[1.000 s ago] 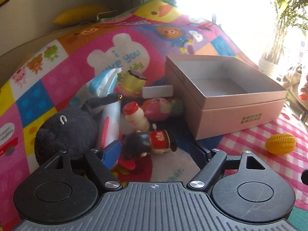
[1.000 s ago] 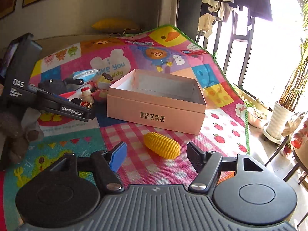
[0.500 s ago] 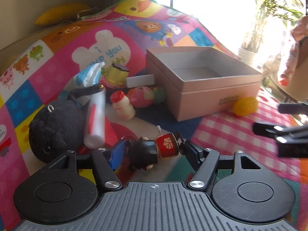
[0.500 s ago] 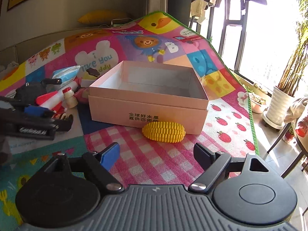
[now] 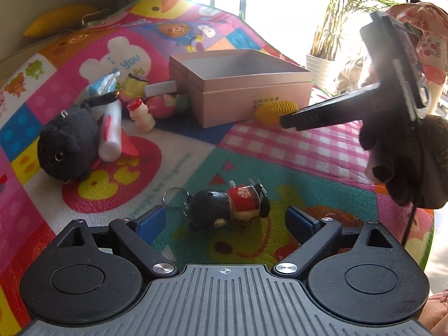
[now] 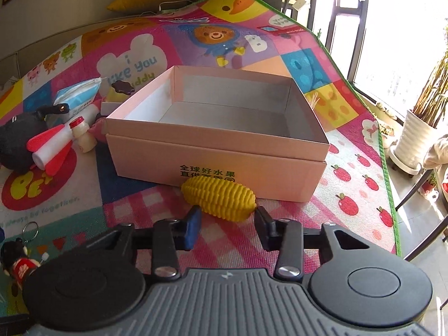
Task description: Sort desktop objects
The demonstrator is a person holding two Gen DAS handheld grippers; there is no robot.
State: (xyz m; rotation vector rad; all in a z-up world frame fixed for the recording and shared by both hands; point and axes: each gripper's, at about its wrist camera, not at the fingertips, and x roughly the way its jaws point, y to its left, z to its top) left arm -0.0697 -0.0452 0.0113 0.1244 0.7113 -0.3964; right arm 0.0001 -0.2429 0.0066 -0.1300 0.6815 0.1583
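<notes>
On play mat (image 6: pixel 350 173) by sunlit window | left fingers (image 5: pixel 301 219) opening, empty | right fingers (image 6: pixel 193 225) closing around corn (image 6: pixel 218 197)

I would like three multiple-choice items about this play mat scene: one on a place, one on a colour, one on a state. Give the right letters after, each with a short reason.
1. Where does the yellow toy corn lie?
A. inside the pink box
B. on the mat against the front wall of the pink box
C. on top of the black plush cat

2. What colour is the cap of the small drink bottle?
A. red
B. green
C. blue

3. What does the pink box hold?
A. the doll keychain
B. the toy rocket
C. nothing visible

Answers:
1 B: the corn rests on the checked mat, touching the box front, just ahead of the right tongs.
2 A: the cap shows red above the cream body.
3 C: the right wrist view shows only a bare grey floor; the doll keychain lies on the mat.
</notes>
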